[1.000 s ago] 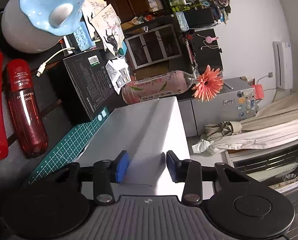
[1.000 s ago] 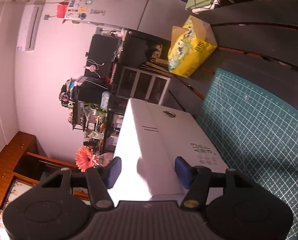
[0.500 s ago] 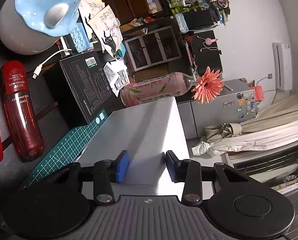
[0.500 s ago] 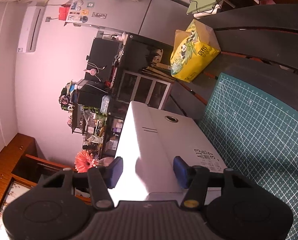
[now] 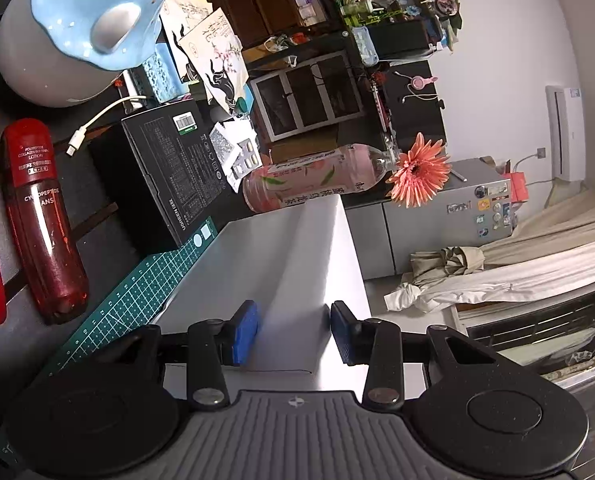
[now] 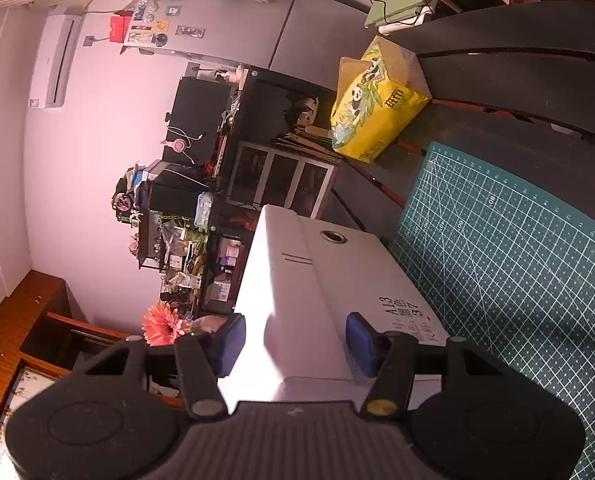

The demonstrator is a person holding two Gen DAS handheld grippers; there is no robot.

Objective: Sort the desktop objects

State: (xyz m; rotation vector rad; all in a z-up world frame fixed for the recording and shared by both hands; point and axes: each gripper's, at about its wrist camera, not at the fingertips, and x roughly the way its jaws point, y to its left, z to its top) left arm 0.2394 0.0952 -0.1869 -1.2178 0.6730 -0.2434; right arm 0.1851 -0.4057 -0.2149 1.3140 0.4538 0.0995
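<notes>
My plain white rectangular cardboard box [image 5: 281, 264] lies closed over the green gridded cutting mat [image 6: 517, 248], black print and a round hole on one face.

Dark desk [image 5: 109, 240] under green cutting mat [image 6: 517, 260], red bottles [image 5: 43, 220], black box [image 5: 165, 176], yellow pack [image 6: 373, 108].

light: indoor, even | right view pink-tinted | fisheye edges warped, dark corners
</notes>
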